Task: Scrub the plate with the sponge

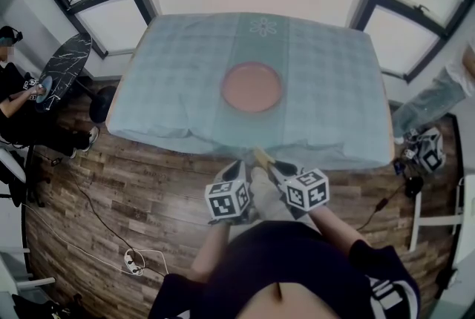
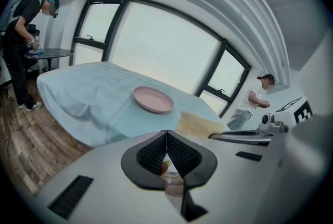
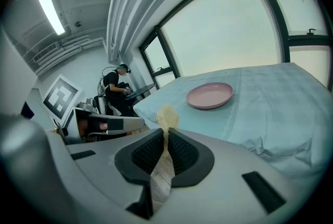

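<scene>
A pink plate [image 1: 251,87] lies empty at the middle of the table's light blue cloth [image 1: 171,80]. Both grippers hang in front of the table's near edge, close to my body. My right gripper [image 1: 271,165] is shut on a thin yellow sponge [image 1: 263,157], whose fuzzy end sticks up past the jaws [image 3: 167,115]. The plate [image 3: 209,96] sits well beyond it, untouched. My left gripper [image 1: 239,166] is shut with nothing in it. In the left gripper view the sponge [image 2: 199,124] shows to the right, the plate [image 2: 152,99] farther off.
The cloth hangs over the table's front edge [image 1: 223,147]. A person stands at a dark round table [image 1: 65,69] on the left, and another person [image 1: 439,99] stands at the right. Cables [image 1: 133,260] lie on the wooden floor, and a marker cube [image 1: 429,152] lies at the right.
</scene>
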Demonstrator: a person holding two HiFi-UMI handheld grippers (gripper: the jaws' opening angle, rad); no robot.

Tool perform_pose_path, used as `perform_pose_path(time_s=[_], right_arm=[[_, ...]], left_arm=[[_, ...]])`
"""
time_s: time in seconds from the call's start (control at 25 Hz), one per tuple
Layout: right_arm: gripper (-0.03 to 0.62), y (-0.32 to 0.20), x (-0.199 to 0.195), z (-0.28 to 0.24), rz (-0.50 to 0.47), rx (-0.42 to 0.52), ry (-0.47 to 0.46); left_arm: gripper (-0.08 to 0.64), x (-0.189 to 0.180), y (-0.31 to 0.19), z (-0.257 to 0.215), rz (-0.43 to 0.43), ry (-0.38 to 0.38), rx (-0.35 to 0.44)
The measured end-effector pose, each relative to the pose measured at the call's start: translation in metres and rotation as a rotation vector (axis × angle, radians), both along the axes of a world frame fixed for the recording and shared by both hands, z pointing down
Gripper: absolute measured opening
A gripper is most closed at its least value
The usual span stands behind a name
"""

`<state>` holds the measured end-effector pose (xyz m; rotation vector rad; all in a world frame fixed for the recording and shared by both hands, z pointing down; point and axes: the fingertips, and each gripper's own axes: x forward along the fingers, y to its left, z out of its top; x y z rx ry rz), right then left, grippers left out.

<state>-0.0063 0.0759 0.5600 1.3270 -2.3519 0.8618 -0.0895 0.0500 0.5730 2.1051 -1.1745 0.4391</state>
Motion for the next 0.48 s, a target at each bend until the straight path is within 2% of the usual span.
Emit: perform_pose_path(time_s=[0.48], right_arm=[[0.035, -0.009, 0.005, -0.012, 0.030, 0.031, -0.037]], left_arm=[[0.009, 0.006, -0.003, -0.002, 0.003, 0.006, 0.007]])
